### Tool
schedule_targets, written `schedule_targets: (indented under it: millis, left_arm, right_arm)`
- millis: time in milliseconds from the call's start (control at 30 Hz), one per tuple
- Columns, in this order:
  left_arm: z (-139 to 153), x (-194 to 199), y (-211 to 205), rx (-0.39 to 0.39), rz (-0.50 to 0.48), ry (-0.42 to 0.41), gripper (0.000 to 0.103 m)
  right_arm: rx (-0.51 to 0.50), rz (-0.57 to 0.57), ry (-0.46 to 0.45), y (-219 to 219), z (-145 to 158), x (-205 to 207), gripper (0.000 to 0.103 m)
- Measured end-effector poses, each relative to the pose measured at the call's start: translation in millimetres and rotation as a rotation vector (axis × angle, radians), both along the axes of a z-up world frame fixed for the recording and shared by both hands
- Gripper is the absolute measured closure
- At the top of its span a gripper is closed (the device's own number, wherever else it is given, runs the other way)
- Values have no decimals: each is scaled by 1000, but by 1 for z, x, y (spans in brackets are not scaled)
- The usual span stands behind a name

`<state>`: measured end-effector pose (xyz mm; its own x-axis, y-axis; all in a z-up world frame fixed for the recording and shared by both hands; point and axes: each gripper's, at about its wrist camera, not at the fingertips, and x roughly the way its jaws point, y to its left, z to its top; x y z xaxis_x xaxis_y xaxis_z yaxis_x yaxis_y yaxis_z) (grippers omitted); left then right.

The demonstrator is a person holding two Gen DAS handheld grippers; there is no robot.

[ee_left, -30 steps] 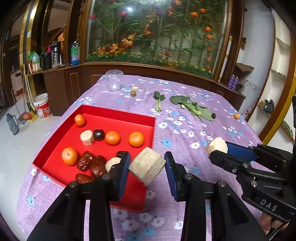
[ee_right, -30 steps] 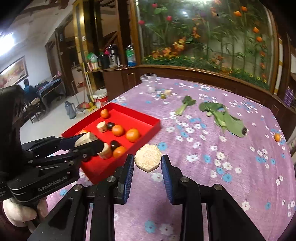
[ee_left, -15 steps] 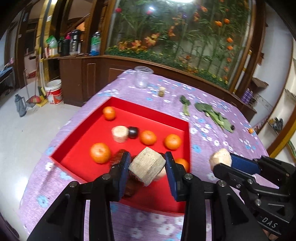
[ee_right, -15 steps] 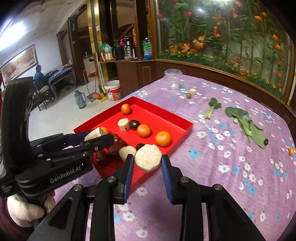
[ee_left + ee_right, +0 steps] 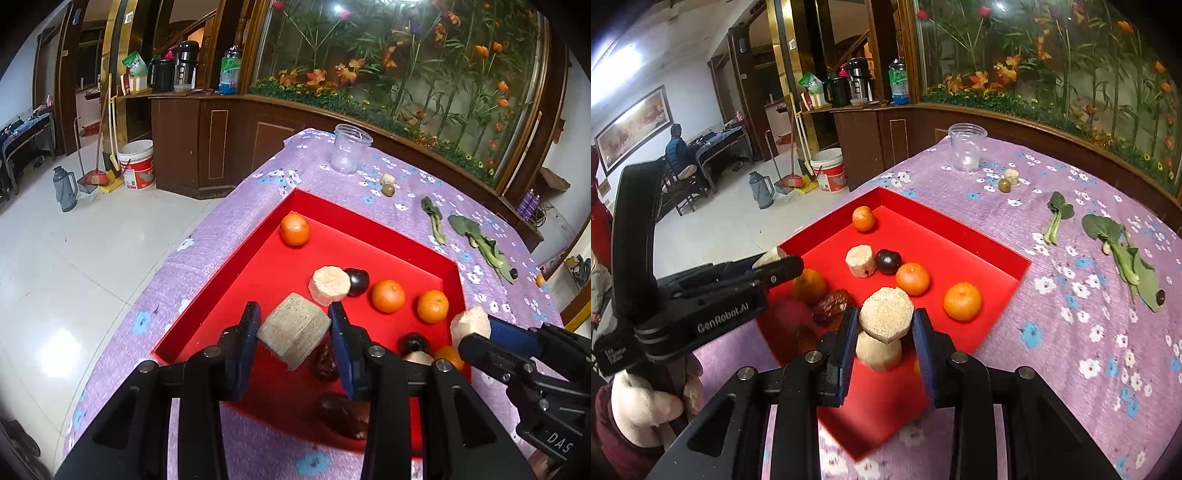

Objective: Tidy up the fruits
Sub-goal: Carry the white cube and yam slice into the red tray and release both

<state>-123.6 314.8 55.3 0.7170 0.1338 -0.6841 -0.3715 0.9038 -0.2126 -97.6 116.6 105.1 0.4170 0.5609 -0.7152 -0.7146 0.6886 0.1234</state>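
Now each tool, left [image 5: 293,332] and right [image 5: 885,325], clenched on a pale chunk above the red tray [image 5: 369,225].

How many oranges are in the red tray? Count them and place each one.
5. Far-corner orange; centre orange; right-side orange; left-side orange; near-edge orange, mostly hidden. More may be hidden.

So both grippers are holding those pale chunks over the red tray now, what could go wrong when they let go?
1. The left gripper holds its pale chunk tilted above the dark dates; dropped, it may land on them and roll.
2. The right gripper holds its chunk directly over another pale piece, so it could bounce off.
3. The two grippers sit close together over the red tray and might bump.
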Motion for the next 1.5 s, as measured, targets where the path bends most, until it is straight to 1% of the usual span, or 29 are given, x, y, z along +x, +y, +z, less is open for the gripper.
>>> schedule_targets:
  millis: [233, 433, 467, 500, 533, 567, 633, 700, 800, 867, 900, 967, 1200, 1333, 1367, 1467, 1500]
  left_arm:
    - [-10, 19, 7, 7, -1, 32, 66]
    - [-14, 21, 7, 33, 16, 43, 66]
    - [-14, 22, 7, 35, 20, 43, 62]
    - [-13, 22, 7, 37, 27, 41, 53]
    - [-13, 21, 7, 38, 35, 37, 48]
    - [-12, 21, 7, 41, 45, 31, 41]
    - [-11, 20, 6, 50, 52, 27, 39]
    - [-11, 20, 6, 51, 57, 30, 32]
    - [-11, 18, 6, 42, 71, 33, 32]
    - [-9, 13, 6, 35, 79, 30, 31]
    - [-8, 10, 4, 38, 82, 26, 31]
    - [-5, 6, 2, 48, 88, 20, 31]
    - [9, -11, -11, 100, 118, -7, 26]
    - [18, -19, -23, 155, 134, -13, 25]
    - [20, -21, -26, 169, 139, -14, 24]
    - [27, -26, -35, 205, 159, -18, 15]
    - [29, -28, -38, 217, 163, -22, 14]
  right_arm:
    - [-9, -4, 56, 24, -16, 26, 70]
    - [-25, -5, 88, 34, -32, 41, 69]
    - [-25, -4, 89, 35, -34, 42, 69]
    - [-24, -3, 90, 35, -35, 43, 69]
    - [-23, -3, 88, 35, -36, 43, 69]
    - [-19, -3, 85, 36, -37, 44, 69]
    - [-14, 7, 83, 37, -38, 43, 69]
    - [-14, 12, 75, 38, -38, 41, 69]
    - [-2, 16, 75, 37, -37, 41, 68]
    - [6, 11, 77, 35, -35, 40, 65]
    - [13, 9, 77, 33, -33, 40, 63]
    - [25, 6, 79, 29, -30, 37, 63]
    - [51, 7, 71, 10, -21, 15, 59]
    - [70, -1, 63, -1, -15, 3, 55]
    - [72, -5, 56, -5, -14, 1, 54]
    - [79, -17, 31, -15, -9, -8, 51]
    - [83, -24, 24, -19, -8, -11, 49]
